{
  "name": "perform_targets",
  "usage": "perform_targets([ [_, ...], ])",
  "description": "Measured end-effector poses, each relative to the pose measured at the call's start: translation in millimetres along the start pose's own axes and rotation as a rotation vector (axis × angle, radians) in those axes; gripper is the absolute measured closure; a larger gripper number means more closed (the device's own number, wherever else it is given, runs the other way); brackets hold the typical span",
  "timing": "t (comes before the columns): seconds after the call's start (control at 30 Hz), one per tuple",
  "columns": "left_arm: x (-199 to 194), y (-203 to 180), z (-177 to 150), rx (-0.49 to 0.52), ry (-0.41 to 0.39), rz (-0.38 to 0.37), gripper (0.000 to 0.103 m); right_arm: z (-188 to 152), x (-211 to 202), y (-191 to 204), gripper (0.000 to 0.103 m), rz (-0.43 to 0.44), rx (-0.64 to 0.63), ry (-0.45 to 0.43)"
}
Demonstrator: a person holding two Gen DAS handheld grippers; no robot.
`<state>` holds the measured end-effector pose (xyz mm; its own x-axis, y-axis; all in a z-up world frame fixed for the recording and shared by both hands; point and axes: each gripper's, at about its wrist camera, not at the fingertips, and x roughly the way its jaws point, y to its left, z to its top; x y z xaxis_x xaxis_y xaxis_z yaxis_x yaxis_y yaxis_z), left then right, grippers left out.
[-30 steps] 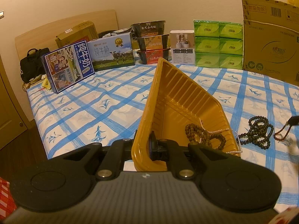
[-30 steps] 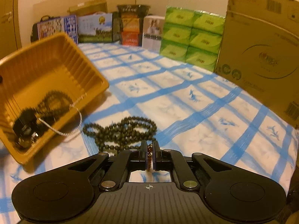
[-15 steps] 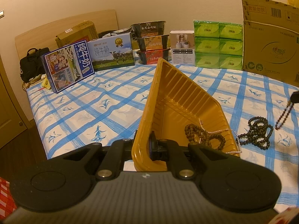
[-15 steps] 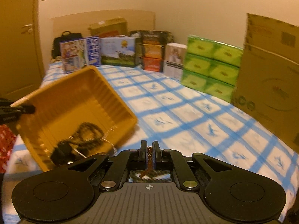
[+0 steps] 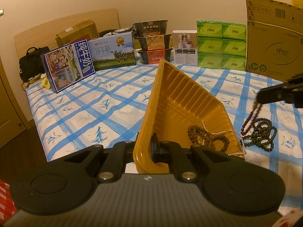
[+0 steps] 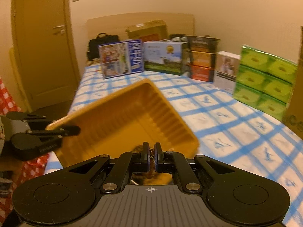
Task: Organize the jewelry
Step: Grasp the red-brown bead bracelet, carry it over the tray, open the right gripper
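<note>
Left gripper (image 5: 149,147) pinches yellow tray (image 5: 181,102) rim, lower centre. Only left view shows reddish bead string (image 5: 251,118) dangling from right gripper (image 6: 151,156), jaws clamped on it, above dark beads (image 5: 262,134) at right.

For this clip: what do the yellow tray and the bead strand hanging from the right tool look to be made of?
Tray: thin moulded plastic, by its ribbed walls, rolled rim and soft sheen. Hanging strand: small round reddish-brown beads, dull finish, likely wood or seed, too small to be sure.
</note>
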<state>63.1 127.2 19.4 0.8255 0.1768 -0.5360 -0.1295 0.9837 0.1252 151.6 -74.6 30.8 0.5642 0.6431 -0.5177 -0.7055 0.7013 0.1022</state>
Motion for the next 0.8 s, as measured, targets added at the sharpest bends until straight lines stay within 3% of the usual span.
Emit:
perform_targets([
  [0.6, 6, 2, 2, -0.01, 0.006, -0.003, 0.097, 16, 47, 28, 0.098, 0.177, 0.023, 0.05],
  [0.67, 5, 3, 2, -0.009, 0.006, -0.002, 0.097, 15, 44, 24, 0.095, 0.157, 0.041, 0.036],
  [0.8, 6, 3, 2, -0.01, 0.006, -0.003, 0.097, 9, 34, 6, 0.075, 0.102, 0.083, 0.019],
])
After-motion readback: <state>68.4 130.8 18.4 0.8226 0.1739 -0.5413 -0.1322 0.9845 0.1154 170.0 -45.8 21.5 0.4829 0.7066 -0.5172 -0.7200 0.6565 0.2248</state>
